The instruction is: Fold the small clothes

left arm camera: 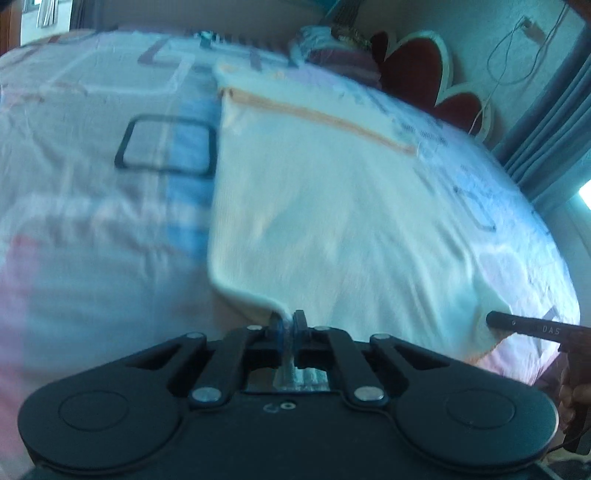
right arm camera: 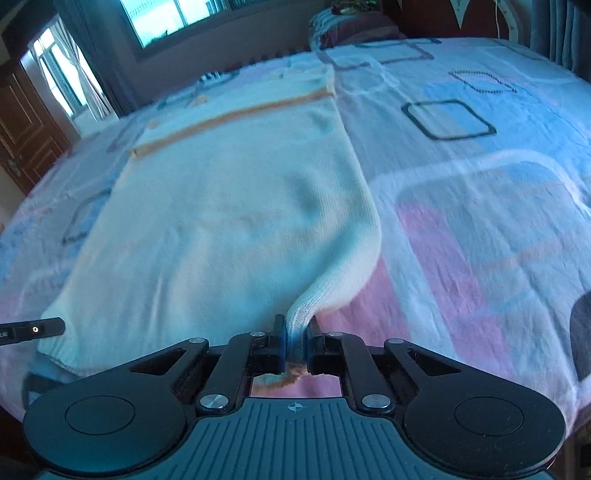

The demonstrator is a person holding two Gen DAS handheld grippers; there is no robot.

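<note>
a white knit garment (right arm camera: 229, 206) with an orange stripe is lying flat on the patterned bedspread (right arm camera: 480, 206). the right gripper (right arm camera: 295, 345) is clenching its near right corner, and the left gripper (left arm camera: 287, 326) is pinching the near left corner between closed jaws.

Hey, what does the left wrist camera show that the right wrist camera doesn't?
Only the left wrist view: a red heart-shaped headboard against the wall, and the left tongs shut on the near left corner of the cream sweater.

Only the right wrist view: a window, a wooden door, and the right tongs shut on the sweater's bunched near right corner.

Both: the sweater lying flat on the patterned bedsheet, its orange stripe at the far end, and each view catches the other tongs' tip.
</note>
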